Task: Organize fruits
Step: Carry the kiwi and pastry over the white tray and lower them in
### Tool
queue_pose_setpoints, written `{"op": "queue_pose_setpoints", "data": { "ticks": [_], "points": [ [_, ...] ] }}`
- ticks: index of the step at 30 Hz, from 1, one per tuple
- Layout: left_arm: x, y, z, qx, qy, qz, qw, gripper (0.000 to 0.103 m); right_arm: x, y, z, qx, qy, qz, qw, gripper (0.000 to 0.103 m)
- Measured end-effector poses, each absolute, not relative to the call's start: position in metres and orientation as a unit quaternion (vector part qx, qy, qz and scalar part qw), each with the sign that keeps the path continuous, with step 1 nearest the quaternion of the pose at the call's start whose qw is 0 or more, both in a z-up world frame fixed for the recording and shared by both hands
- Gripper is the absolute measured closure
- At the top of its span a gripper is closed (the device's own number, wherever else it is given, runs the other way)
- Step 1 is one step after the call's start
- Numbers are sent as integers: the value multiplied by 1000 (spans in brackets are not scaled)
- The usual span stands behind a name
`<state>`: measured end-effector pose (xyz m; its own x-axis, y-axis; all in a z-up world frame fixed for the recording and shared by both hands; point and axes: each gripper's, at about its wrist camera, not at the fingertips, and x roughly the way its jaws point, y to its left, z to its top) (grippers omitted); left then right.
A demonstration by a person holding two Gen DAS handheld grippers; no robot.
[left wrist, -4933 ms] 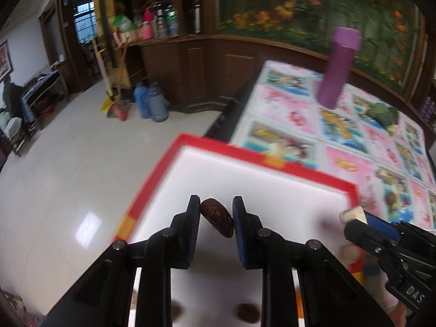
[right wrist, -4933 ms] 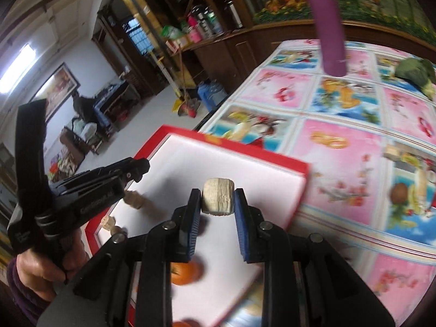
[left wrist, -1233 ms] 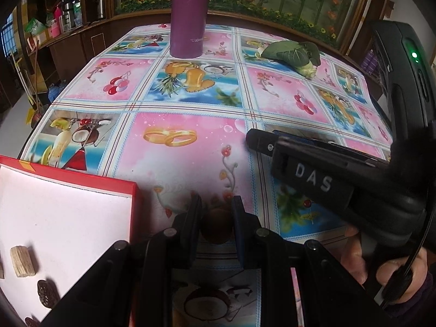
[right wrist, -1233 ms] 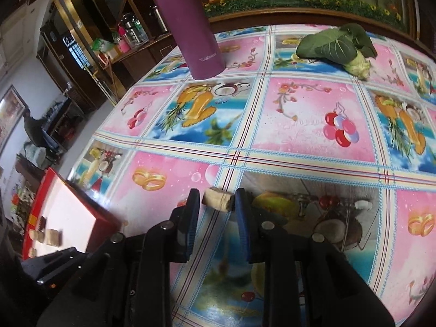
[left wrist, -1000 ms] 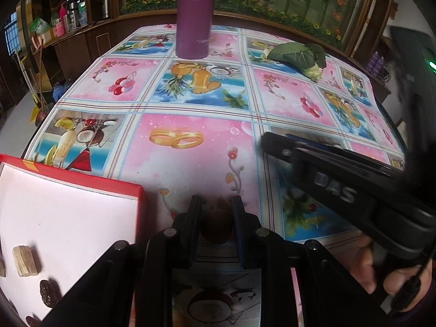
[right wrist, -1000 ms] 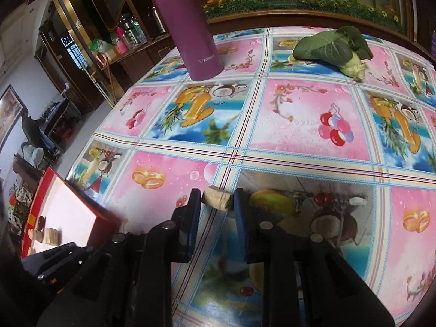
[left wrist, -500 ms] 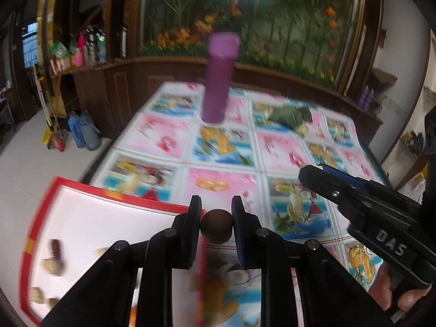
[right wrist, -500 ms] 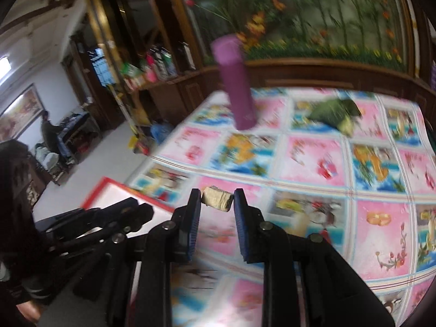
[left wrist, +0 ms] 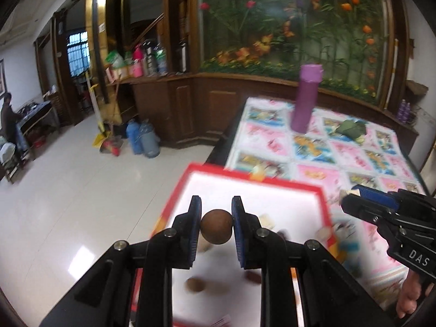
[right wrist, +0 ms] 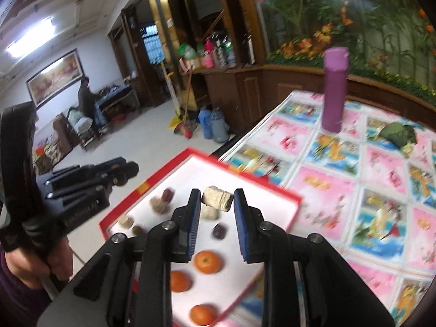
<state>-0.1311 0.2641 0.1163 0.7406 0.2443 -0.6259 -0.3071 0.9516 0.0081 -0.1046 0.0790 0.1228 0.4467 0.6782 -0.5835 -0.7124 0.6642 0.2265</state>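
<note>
Both tongs have swung from the patterned bench point(right wrist: 381, 190) to above the red-rimmed tray point(right wrist: 267, 190), left tongs point(left wrist: 216, 224) clenching a round brown fruit point(left wrist: 216, 226), right tongs point(right wrist: 217, 204) clenching a pale cut chunk point(right wrist: 217, 198)

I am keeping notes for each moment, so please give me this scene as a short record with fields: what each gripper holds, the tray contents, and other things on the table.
left gripper: shut on round brown fruit, above the tray
right gripper: shut on pale tan chunk, above the tray
tray: red rim, white inside
tray contents: three oranges, dark red fruits, pale chunks
table: flowered cloth, purple bottle upright, green leafy bundle
</note>
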Motion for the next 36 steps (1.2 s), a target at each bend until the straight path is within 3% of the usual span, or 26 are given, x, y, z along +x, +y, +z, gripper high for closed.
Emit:
{"op": "queue_pose_setpoints", "data": {
  "ticks": [9,36],
  "points": [
    [-140,287,72,-63,373,169,910,82,-125,127,80,-67,371,424,823,76],
    [-126,287,46,-32,395,182,900,82,-104,171,35,-85,436,383,810,76]
  ]
}}
